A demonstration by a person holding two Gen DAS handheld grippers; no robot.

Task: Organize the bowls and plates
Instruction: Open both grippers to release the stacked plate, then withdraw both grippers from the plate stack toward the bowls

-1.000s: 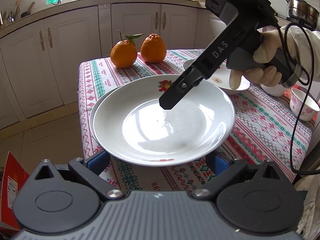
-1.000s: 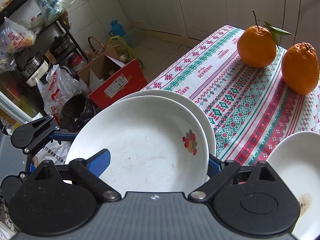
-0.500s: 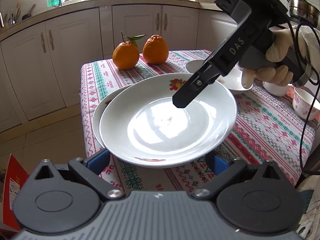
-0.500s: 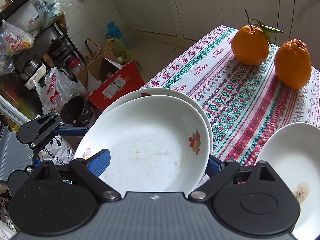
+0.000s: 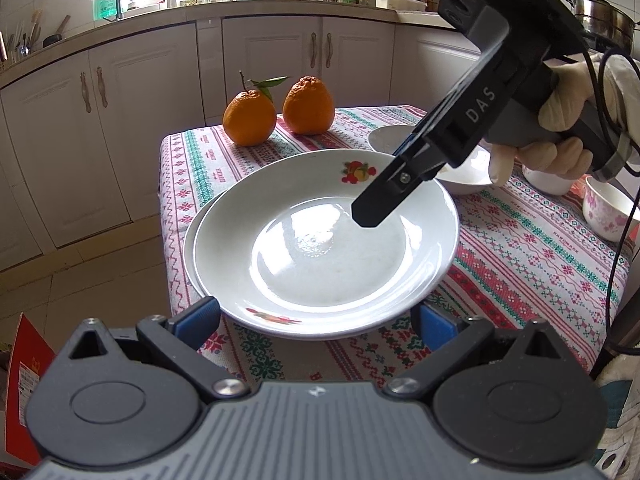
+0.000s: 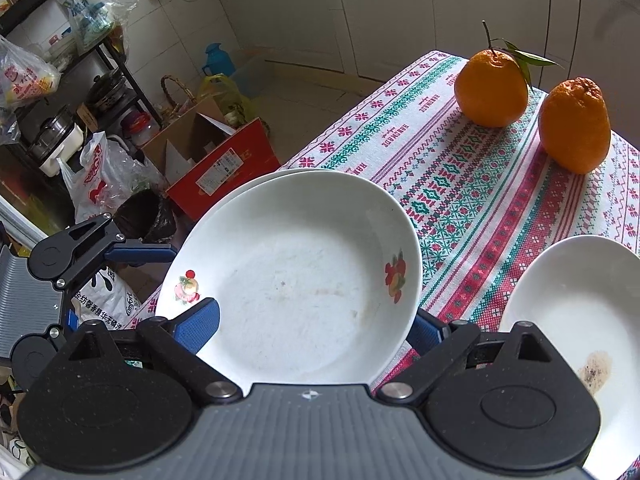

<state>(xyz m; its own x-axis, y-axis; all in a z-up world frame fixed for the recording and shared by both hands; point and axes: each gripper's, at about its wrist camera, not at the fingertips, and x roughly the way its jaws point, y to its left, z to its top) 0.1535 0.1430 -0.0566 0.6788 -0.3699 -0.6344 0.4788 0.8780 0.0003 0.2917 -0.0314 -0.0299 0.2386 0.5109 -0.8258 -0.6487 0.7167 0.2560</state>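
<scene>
Two white plates are stacked at the table's near-left corner. The top plate (image 5: 328, 264) (image 6: 296, 280) bears small fruit prints, and the lower plate (image 5: 189, 240) shows only as a thin crescent on its left. My left gripper (image 5: 316, 318) is open, its blue pads wide apart at the stack's near rim; one blue finger (image 6: 140, 254) reaches the rim in the right wrist view. My right gripper (image 6: 310, 326) is open above the top plate. Its black fingertip (image 5: 372, 210) hangs low over the plate's well. I cannot tell whether it touches.
Two oranges (image 5: 250, 120) (image 5: 308, 106) stand at the cloth's far edge. A third white plate (image 6: 572, 320) with a brown stain lies to the right. Small bowls (image 5: 608, 212) (image 5: 548, 182) sit at far right. The table drops to the floor on the left, beside a red box (image 6: 224, 164).
The top plate has turned and slid to sit more squarely over the lower one. The right gripper has drawn up and to the right above it.
</scene>
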